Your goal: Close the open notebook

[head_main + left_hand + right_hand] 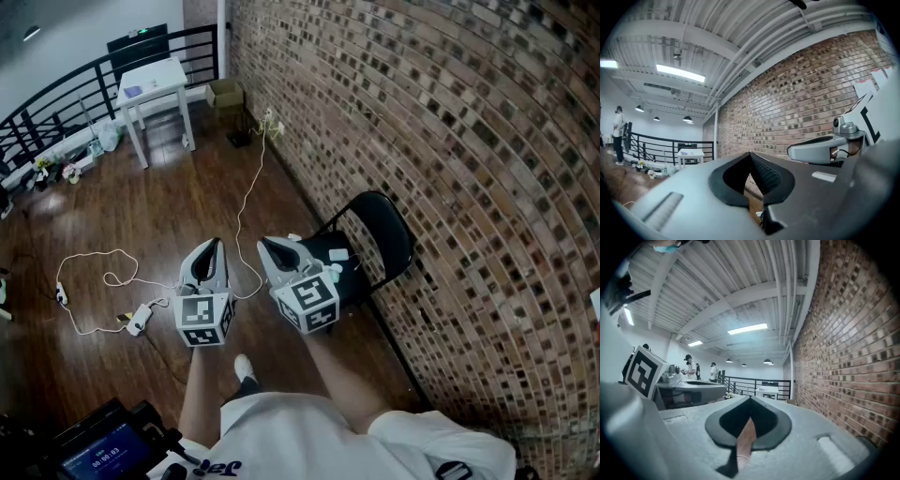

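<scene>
No notebook shows in any view. My left gripper (217,242) is held level over the wooden floor with its jaws shut and nothing between them; its tips meet in the left gripper view (750,154). My right gripper (262,244) is beside it on the right, also level, its jaws closed tip to tip (750,398) and empty. Each gripper appears at the edge of the other's view: the right gripper (820,150) and the left gripper (689,390).
A black chair (375,234) with small white items on its seat stands against the brick wall (450,141). A white cable (103,281) and power strip (139,321) lie on the floor. A white table (155,80), a cardboard box (225,94) and a railing (56,103) are farther off. People (690,366) stand in the distance.
</scene>
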A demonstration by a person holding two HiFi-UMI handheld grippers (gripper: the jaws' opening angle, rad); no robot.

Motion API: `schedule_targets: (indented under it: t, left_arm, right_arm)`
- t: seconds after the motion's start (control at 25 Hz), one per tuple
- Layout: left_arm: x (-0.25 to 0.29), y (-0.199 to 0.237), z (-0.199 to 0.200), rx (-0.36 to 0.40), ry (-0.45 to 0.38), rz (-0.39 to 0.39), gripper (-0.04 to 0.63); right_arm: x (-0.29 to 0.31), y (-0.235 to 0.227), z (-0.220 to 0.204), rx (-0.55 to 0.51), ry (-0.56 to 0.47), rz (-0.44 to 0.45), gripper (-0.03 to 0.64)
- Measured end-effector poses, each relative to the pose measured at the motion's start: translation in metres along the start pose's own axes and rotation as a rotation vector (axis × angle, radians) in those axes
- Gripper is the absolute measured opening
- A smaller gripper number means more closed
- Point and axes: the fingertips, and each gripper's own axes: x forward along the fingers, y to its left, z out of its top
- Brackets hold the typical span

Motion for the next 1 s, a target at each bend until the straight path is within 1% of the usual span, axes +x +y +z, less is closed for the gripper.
schedule_targets:
  t: [0.16, 0.28, 0.36, 0.56, 0.76, 0.92, 1.0]
  left_arm:
    - [0.023, 0.09, 0.003, 0.012, -0.012, 0.044, 0.014]
    - [0.03, 0.147, 0.006, 0.003, -0.017, 0.097, 0.014]
    - [0.032, 0.175, 0.001, -0.007, -0.008, 0.127, 0.014]
    - [0.045, 0.219, -0.015, -0.039, 0.025, 0.15, 0.015]
    - [0.083, 0.249, -0.031, -0.063, 0.025, 0.195, 0.014]
    - [0.114, 0.296, -0.03, -0.085, 0.035, 0.244, 0.014]
    - [0.142, 0.31, -0.029, -0.066, 0.044, 0.258, 0.014]
  right_arm:
    - [0.087, 0.021, 0.016, -0.003, -0.026, 0.004, -0.015]
    - [0.142, 0.042, 0.026, -0.01, -0.044, 0.046, -0.014]
    - [0.169, 0.054, 0.026, -0.01, -0.039, 0.078, -0.015]
    - [0.223, 0.067, 0.018, -0.006, -0.007, 0.13, -0.014]
    - [0.278, 0.043, 0.001, 0.012, 0.006, 0.174, -0.015]
    - [0.333, 0.037, 0.005, 0.014, 0.003, 0.222, -0.014]
    - [0.36, 0.019, 0.008, 0.014, -0.003, 0.236, -0.014]
